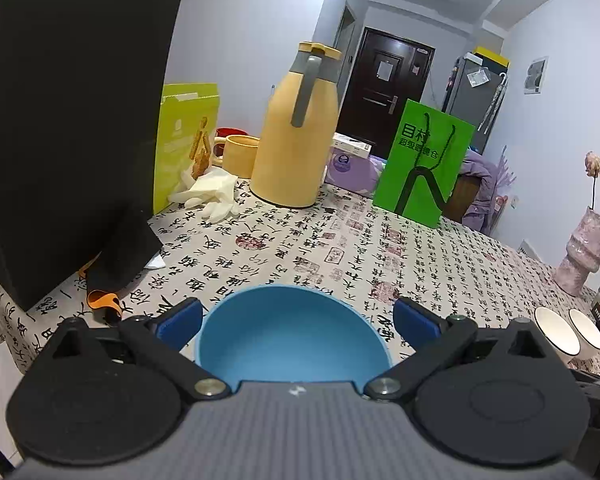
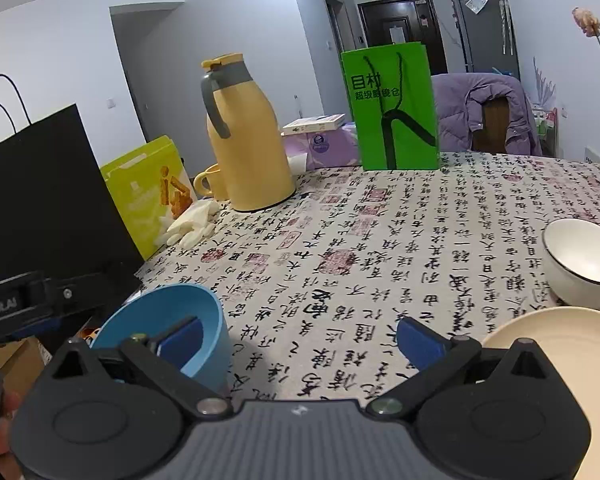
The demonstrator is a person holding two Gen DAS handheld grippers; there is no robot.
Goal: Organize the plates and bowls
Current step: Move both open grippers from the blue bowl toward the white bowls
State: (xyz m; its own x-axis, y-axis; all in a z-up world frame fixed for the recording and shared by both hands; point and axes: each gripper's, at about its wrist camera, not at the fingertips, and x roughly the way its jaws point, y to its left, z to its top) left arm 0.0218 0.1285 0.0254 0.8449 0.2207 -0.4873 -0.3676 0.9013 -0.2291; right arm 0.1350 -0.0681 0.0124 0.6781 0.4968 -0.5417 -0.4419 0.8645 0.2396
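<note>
One blue bowl (image 1: 292,340) sits on the bench (image 1: 340,248) between the spread fingers of the left hand-held gripper (image 1: 296,320), released; the right hand-held gripper (image 2: 300,336) is likewise released, empty; two white bowls (image 1: 556,332) stand right; one cream plate (image 2: 560,340) lies nearby.

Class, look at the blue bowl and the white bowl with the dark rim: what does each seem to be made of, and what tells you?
Blue bowl: probably matte plastic; flat, even colour without glare. White bowl: likely glazed ceramic; glossy sheen, thin dark painted rim line.
</note>
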